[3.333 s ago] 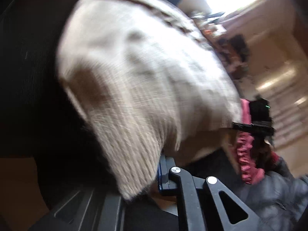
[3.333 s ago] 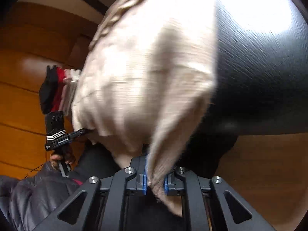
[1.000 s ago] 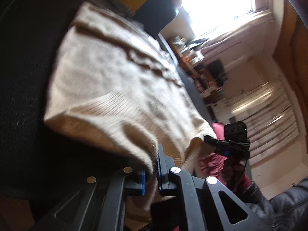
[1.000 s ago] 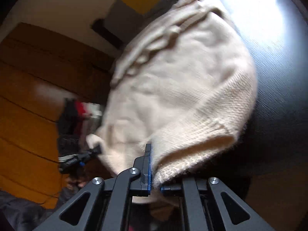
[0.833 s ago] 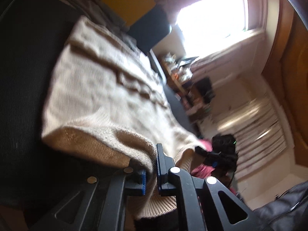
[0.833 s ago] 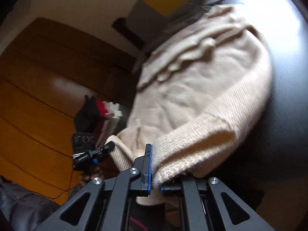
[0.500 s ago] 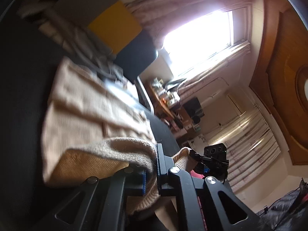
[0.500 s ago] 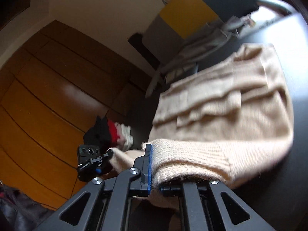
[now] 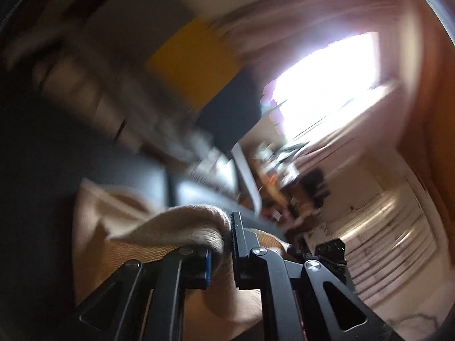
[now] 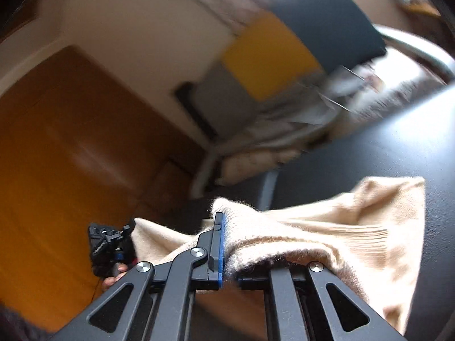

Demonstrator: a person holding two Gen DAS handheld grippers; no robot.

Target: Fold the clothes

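A beige knit sweater (image 9: pixel 182 227) lies partly on a black table (image 9: pixel 37 153) and is lifted at its near hem. My left gripper (image 9: pixel 224 244) is shut on one end of the hem. My right gripper (image 10: pixel 227 244) is shut on the other end of the hem, and the sweater (image 10: pixel 355 233) drapes from it to the right onto the table (image 10: pixel 398 147). The left gripper also shows in the right wrist view (image 10: pixel 111 247), and the right gripper in the left wrist view (image 9: pixel 327 253). Both views are blurred.
A pile of grey and white clothes (image 10: pixel 298 125) lies at the far edge of the table. Behind it stand a yellow cushion (image 10: pixel 270 54) and a dark chair back (image 10: pixel 330 25). A bright window (image 9: pixel 327 85) and wooden panelling (image 10: pixel 57 156) lie beyond.
Both grippers have tilted up and carried the hem forward over the sweater. Less of the sweater shows flat on the table, and more of the room fills both views.
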